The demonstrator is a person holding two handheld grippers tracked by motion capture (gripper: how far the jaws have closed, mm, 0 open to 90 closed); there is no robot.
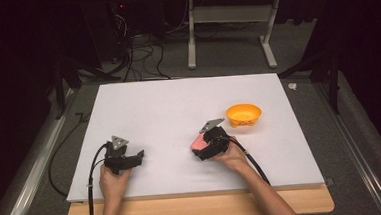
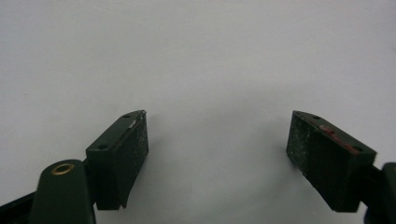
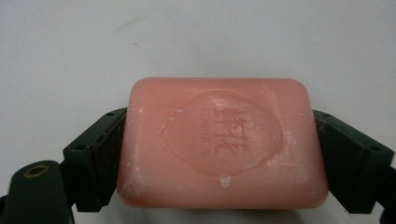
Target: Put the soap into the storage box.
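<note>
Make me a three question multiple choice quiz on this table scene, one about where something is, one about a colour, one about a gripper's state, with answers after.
1. Where does the bowl stand from the right gripper?
A. farther along the table and to its right
B. nearer the person
C. under it

2. What colour is the soap bar?
A. green
B. pink
C. white

3. How is the left gripper?
A. shut on the soap
B. shut on nothing
C. open over the bare table

Answers: 1 A, the high view places it beyond and right; 2 B, the right gripper view shows it pink; 3 C, its jaws stand wide apart.
</note>
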